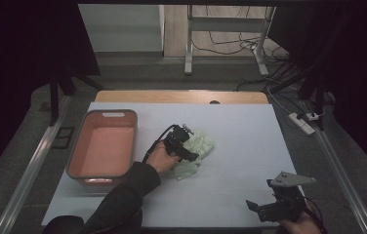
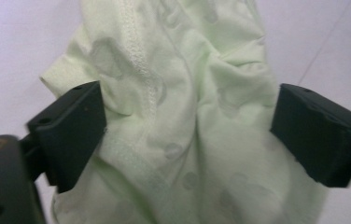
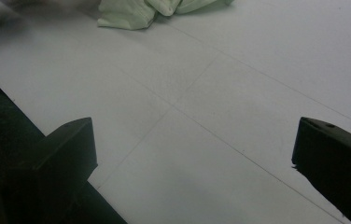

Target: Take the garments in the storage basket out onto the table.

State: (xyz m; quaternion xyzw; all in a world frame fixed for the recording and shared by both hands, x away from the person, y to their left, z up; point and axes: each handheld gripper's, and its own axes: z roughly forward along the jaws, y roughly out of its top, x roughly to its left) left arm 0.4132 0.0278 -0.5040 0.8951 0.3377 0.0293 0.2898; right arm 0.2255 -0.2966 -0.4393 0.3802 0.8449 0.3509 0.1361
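Much of the high view is lost in shadow at both sides, and the pale green garment (image 1: 197, 148) is partly covered there by the left gripper (image 1: 187, 146) and the hand behind it. In the left gripper view the garment (image 2: 183, 116) is cut off at the top and bottom edges; in the right gripper view only its near edge (image 3: 136, 11) is seen at the top. The cloth is crumpled and folded on itself, with a stitched seam and faint round dots. It is seen lying on the white worktop (image 1: 240, 146), just right of the salmon-coloured tray (image 1: 74, 151) and apart from it. The left jaws are spread wide, with the garment bunched between them; no pinch is made. The right gripper (image 1: 264, 209) is held well apart at the near right corner, jaws spread over bare worktop.
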